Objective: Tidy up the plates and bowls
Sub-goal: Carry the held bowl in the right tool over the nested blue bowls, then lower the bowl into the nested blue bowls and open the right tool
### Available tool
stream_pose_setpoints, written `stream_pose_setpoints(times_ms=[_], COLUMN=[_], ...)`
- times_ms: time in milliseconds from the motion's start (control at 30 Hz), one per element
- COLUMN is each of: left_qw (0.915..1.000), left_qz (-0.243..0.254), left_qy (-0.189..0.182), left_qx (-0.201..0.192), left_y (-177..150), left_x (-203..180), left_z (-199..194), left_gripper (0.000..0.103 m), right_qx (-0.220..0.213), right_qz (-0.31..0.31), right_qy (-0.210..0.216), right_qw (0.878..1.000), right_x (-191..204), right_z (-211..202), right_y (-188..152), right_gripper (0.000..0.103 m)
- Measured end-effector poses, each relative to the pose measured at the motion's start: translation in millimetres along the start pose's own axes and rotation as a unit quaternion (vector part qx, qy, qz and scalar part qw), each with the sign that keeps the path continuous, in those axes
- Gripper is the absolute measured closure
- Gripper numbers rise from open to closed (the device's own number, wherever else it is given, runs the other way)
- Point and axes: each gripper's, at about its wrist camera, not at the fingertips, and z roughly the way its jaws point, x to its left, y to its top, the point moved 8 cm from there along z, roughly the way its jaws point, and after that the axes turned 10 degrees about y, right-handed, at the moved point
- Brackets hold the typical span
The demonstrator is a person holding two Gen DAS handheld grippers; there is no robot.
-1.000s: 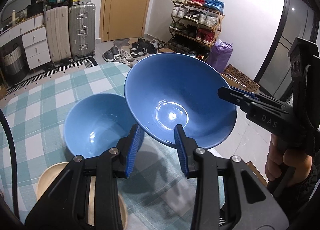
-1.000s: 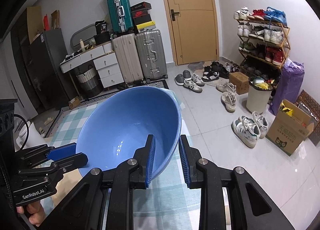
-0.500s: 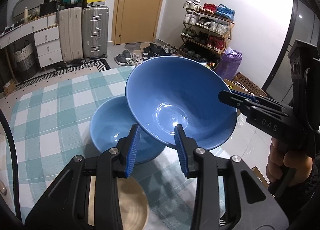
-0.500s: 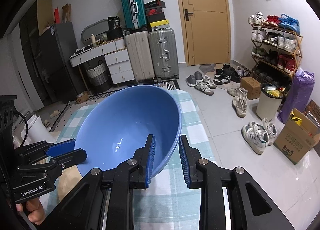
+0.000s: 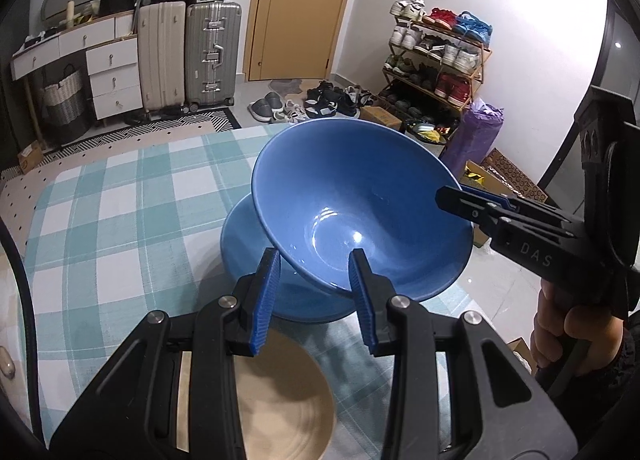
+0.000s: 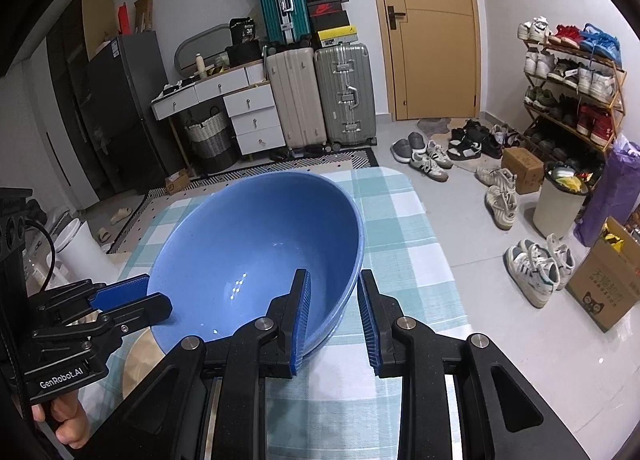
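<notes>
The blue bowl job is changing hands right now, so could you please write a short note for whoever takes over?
Left claw: shut on the near rim of the big blue bowl.
Right claw: shut on the same bowl's opposite rim.
The bowl is held tilted, above the second blue bowl on the checked tablecloth. A beige plate lies nearer.
Done: bowl lifted and positioned.
Left: lower it into the second bowl, release both claws.

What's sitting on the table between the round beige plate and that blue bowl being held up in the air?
A second blue bowl rests on the checked cloth between the beige plate and the lifted bowl; the left wrist view shows it.
</notes>
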Motion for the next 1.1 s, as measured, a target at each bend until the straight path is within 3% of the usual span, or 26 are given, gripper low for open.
stream_pose_setpoints(times_ms=[633, 1100], left_qw=[0.9993, 0.9981], left_qz=[-0.012, 0.001], left_qy=[0.02, 0.044], left_qx=[0.028, 0.043], left_y=[-7.1, -12.8], left_x=[30.8, 41.6], left_z=[68.8, 109.9], left_gripper=[0.071, 0.071], right_qx=[0.045, 0.063], right_qz=[0.009, 0.007], right_qy=[0.007, 0.006], right_qw=[0.999, 0.998], right_x=[-12.7, -19.8], right_z=[62.6, 85.3], right_y=[-18.9, -30.5], right_gripper=[0.077, 0.077])
